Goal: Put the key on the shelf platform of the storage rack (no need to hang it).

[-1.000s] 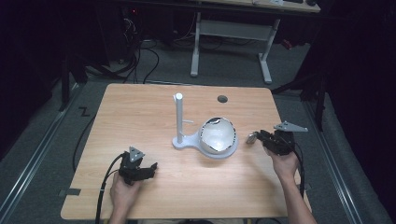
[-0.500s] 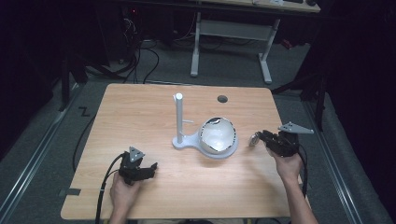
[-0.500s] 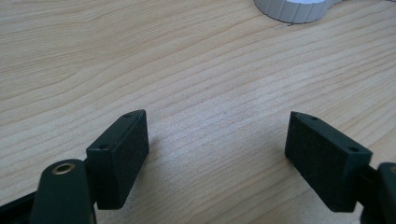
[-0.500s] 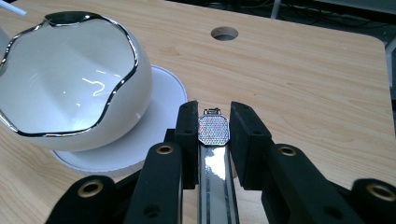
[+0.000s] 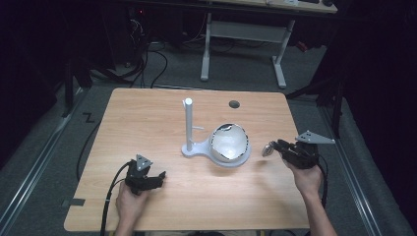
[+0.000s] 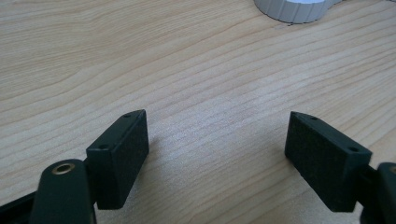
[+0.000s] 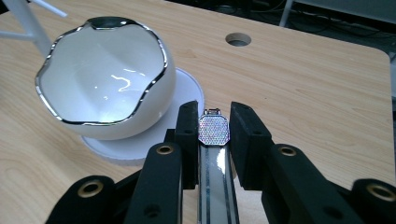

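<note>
Watch with iridescent octagonal face and metal band, clamped between the right tool's jaws just beside a white, silver-rimmed bowl on a white stand. Left tool, jaws wide apart and empty, low over the wooden surface.

table: matt pale wood | bowl: glossy white, chrome rim | stand: matt white plastic

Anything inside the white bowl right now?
The white bowl looks empty in the right gripper view: only glossy reflections inside. Its near wall hides a little of the bottom.
</note>
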Demonstrator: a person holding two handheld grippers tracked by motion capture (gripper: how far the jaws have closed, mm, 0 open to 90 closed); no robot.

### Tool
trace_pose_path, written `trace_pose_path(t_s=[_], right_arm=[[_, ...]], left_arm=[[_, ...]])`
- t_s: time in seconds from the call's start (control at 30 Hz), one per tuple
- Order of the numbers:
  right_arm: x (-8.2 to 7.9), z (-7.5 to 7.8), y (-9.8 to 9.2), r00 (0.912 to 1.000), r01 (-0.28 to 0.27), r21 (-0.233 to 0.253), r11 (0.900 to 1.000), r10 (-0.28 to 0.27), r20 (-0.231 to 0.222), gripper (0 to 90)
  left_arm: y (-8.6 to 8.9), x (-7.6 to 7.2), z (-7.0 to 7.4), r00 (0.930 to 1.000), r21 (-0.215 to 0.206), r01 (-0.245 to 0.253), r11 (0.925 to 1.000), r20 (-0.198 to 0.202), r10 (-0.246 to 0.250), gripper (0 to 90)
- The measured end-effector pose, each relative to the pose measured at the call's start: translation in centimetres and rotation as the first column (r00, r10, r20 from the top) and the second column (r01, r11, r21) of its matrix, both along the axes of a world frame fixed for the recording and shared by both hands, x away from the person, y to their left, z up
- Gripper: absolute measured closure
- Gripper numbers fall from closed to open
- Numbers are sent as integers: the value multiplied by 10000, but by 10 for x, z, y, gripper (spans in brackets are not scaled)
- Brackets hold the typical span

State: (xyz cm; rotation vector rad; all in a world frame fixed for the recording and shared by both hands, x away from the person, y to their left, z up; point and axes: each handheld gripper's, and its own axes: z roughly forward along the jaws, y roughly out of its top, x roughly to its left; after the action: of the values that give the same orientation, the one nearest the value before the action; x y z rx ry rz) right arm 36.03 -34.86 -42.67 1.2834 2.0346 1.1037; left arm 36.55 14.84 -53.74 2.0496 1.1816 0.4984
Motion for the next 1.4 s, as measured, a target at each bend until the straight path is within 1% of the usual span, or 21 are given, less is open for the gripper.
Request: trace_pose_path(t_s=[0.2,0.23,0.3,0.33,0.4,0.5,0.53,0.6,0.67,0.7,0.73,0.8,0.9,0.93,1.03,1.07,1.17,1.33,1.4], right_arm=[[-5,8,4,9996,-263,21,9997,263,-75,744],[-7,13,6,9991,-435,52,9990,435,3,745],[-8,16,7,9989,-476,91,9988,476,-7,744],[-10,21,10,9978,-653,113,9978,652,78,744],[-11,23,11,9974,-719,99,9974,717,110,744],[-14,34,19,9931,-1143,124,9934,1140,266,744],[-14,34,19,9931,-1143,124,9934,1140,266,744],[-15,41,26,9893,-1426,107,9897,1422,325,744],[-15,42,28,9880,-1509,87,9885,1505,355,744],[-15,44,33,9854,-1666,49,9860,1663,375,744],[-15,44,33,9854,-1666,49,9860,1663,375,744],[-13,47,41,9812,-1905,77,9817,1902,340,745],[-11,47,45,9785,-2045,109,9788,2041,281,744],[-7,48,50,9748,-2218,79,9751,2215,254,744],[-3,49,58,9704,-2411,-12,9705,2411,167,745],[-3,49,58,9704,-2411,-12,9705,2411,167,745],[2,49,67,9648,-2625,-66,9649,2626,112,744],[8,47,74,9618,-2738,0,9618,2738,-33,744],[14,43,79,9606,-2773,0,9608,2772,-195,744]], left_arm=[[0,0,0,10000,2,-10,10000,10,10,221],[0,0,0,10000,0,-1,10000,-2,1,221],[0,0,0,10000,-3,-4,10000,-2,4,221],[0,0,0,10000,-1,-12,10000,10,12,221],[0,0,0,10000,-5,-7,10000,4,7,221],[0,0,0,10000,-18,2,10000,-9,-3,221],[0,0,0,10000,-18,2,10000,-9,-3,220],[0,0,0,10000,-21,-2,10000,-5,2,219],[0,0,0,10000,-20,-4,10000,-6,4,219],[0,0,0,10000,-25,-14,10000,3,14,219],[0,0,0,10000,-25,-14,10000,3,14,219],[0,0,0,10000,-28,-3,10000,-8,3,219],[0,0,0,10000,-28,-12,10000,4,12,219],[0,0,0,10000,-24,-11,10000,3,11,219],[0,0,0,10000,-24,-2,10000,-7,2,219],[0,0,0,10000,-24,-2,10000,-7,2,219],[0,0,0,10000,-30,-12,10000,4,12,219],[0,0,0,10000,-29,-2,10000,-7,2,219],[0,0,0,10000,-30,-8,10000,4,8,218]])
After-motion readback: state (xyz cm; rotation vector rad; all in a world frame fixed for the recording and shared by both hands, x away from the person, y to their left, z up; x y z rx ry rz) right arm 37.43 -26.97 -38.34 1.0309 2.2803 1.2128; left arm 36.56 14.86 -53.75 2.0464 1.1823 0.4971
